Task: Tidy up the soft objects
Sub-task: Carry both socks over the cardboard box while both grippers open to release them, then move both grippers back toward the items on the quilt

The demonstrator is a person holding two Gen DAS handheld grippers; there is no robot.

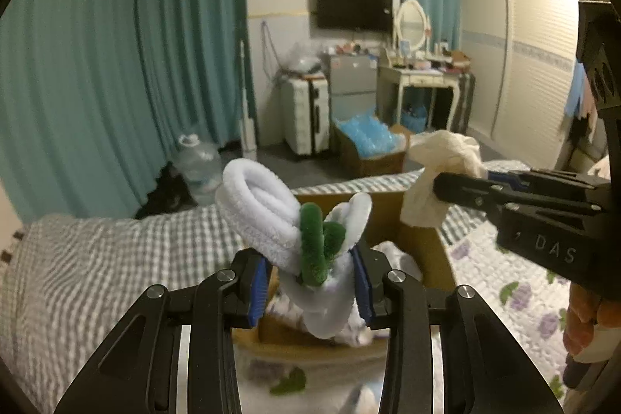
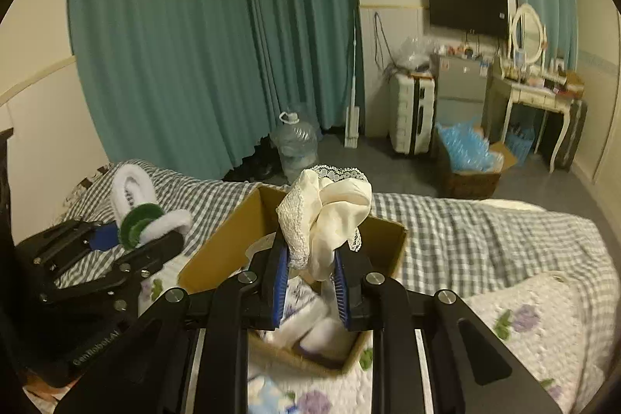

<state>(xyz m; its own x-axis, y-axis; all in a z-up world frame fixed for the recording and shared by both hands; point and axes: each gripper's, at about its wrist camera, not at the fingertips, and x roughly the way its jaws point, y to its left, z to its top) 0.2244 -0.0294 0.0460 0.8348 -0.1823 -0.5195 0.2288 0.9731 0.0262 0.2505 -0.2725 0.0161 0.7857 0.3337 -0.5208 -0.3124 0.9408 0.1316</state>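
both grippers loaded above the box: release low and one at a time

left gripper has its blue pads pressed onto a white fluffy item with a green fuzzy band; what the item is exactly cannot be told. it is pinched at its lower part, the bulk standing up above the fingers. in the right wrist view the same item sits left of the cardboard box, over the grey checked bedspread, not yet over the opening.

right gripper is clamped on a cream fabric piece with lace trim, bunched above the fingers. it hangs over the near part of the box, which lies on the bed with white soft items already inside. a floral quilt lies near and right of the box.

judgement: the step in hand appears to be dropping both pieces into the box.

recommendations:
- bring the left load right until it is fully above the opening
- lower each gripper close to the contents before letting go; light fabric drifts and may catch on the box wall
- release one side first so the two tools, now near each other, do not collide
- lace may snag on the ribbed pads; spread the fingers fully and lift straight up
- avoid pressing on the box rim, as the soft bedding may let it tip
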